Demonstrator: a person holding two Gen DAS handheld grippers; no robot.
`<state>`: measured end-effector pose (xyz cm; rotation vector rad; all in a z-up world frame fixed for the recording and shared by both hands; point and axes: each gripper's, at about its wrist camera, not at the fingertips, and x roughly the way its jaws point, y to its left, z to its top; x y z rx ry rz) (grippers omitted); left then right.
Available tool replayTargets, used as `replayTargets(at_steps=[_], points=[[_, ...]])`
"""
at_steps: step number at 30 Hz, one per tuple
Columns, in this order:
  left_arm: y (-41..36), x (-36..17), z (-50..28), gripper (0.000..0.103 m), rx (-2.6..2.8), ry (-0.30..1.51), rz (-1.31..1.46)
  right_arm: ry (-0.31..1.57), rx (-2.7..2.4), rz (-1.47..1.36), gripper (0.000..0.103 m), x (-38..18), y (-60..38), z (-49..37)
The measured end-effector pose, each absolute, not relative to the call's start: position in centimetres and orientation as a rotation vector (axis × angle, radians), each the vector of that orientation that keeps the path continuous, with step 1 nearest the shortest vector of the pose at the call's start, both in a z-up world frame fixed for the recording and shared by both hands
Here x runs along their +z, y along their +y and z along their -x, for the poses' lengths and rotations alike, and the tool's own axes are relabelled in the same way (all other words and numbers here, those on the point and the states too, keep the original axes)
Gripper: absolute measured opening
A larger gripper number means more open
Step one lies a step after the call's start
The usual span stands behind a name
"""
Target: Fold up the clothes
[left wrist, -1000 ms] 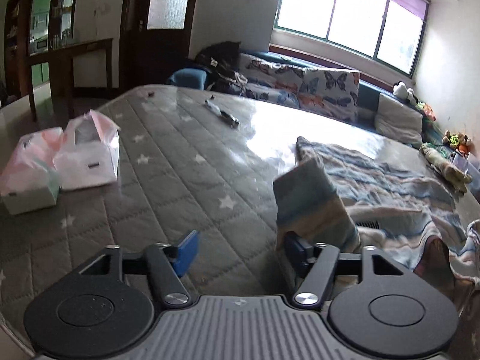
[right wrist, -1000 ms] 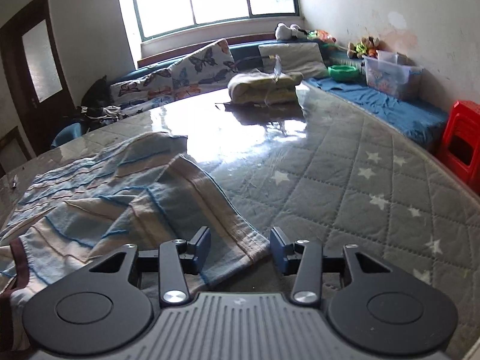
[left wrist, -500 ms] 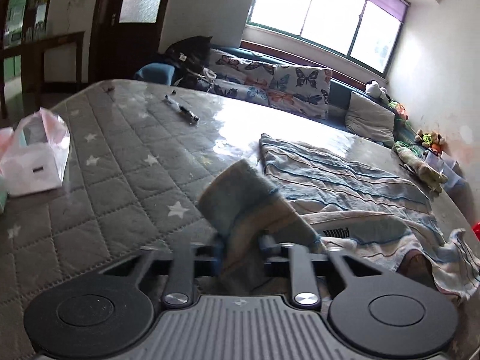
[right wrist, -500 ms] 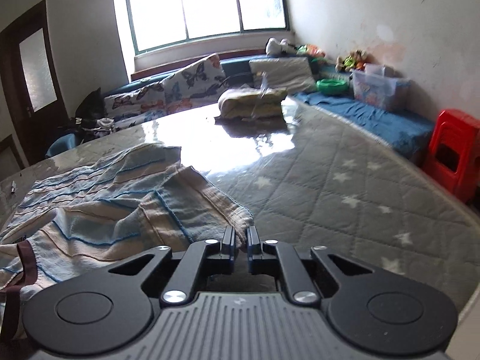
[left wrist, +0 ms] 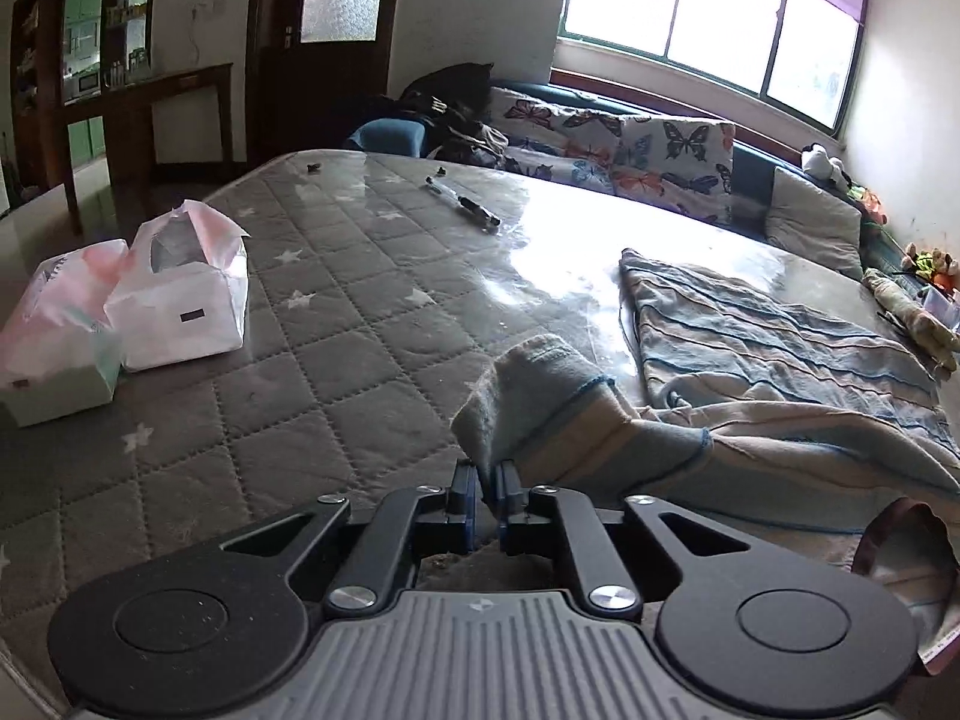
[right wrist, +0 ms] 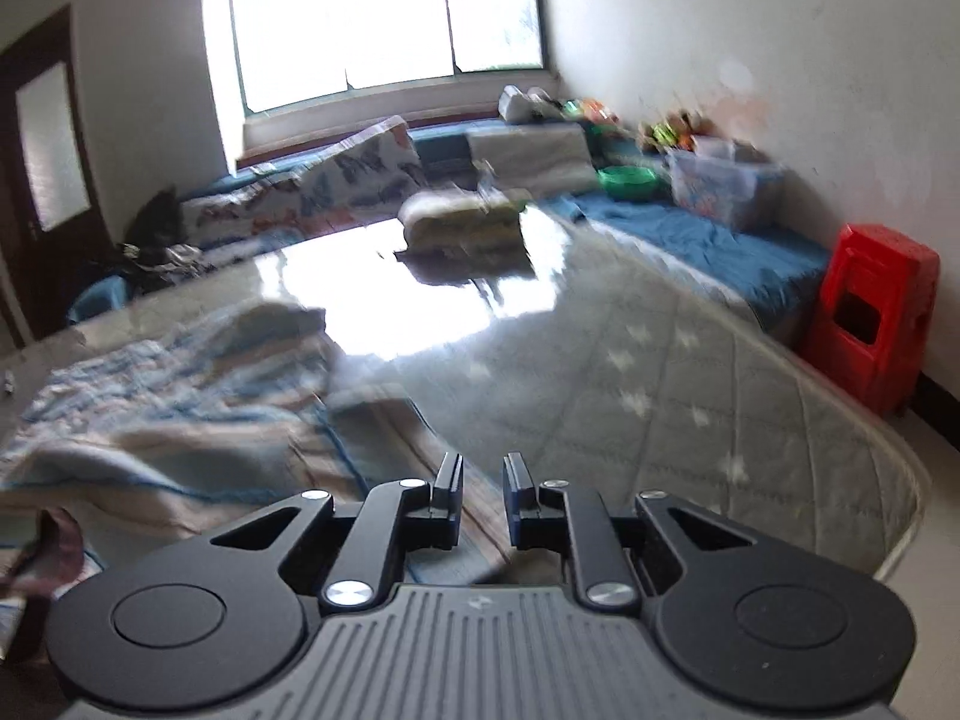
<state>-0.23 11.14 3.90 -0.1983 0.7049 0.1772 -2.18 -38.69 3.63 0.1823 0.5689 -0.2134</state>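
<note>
A blue-and-beige striped cloth (left wrist: 780,348) lies spread and rumpled on the grey star-quilted mattress (left wrist: 336,360). My left gripper (left wrist: 485,471) is shut on one of its corners (left wrist: 528,384), which stands up bunched above the fingers. In the blurred right wrist view the same cloth (right wrist: 180,396) stretches to the left. Its striped edge runs under and between the fingers of my right gripper (right wrist: 483,468). Those jaws are opening, with a narrow gap between the pads, and they do not press on the cloth.
Two white-and-pink tissue packs (left wrist: 180,300) sit at the mattress's left side and a pen (left wrist: 462,204) lies further back. A folded bundle (right wrist: 462,222) rests at the far end. A red stool (right wrist: 870,312) stands past the mattress's right edge (right wrist: 870,480).
My left gripper closed on the raised cloth corner and stays shut on it. My right gripper closed at the cloth's edge, moved forward over the cloth, and its jaws have parted again.
</note>
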Motion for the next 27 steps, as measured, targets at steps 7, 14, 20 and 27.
replayTargets(at_steps=[7, 14, 20, 27], points=[[10.3, 6.1, 0.6, 0.041, 0.175, 0.644, 0.133, 0.535, 0.04, -0.145, 0.03, 6.3, -35.1, 0.7], [9.5, 5.5, -0.2, 0.044, 0.166, 0.672, 0.107, 0.62, 0.285, -0.044, 0.034, 5.2, -28.6, -1.7], [4.9, 6.0, 1.0, 0.044, -0.068, 0.671, 0.044, 0.696, 0.427, 0.022, 0.034, 4.0, -25.0, -1.6], [-2.6, 4.5, 0.4, 0.049, -0.359, 0.721, -0.061, 0.731, 0.543, 0.098, 0.034, 3.9, -22.0, -0.9]])
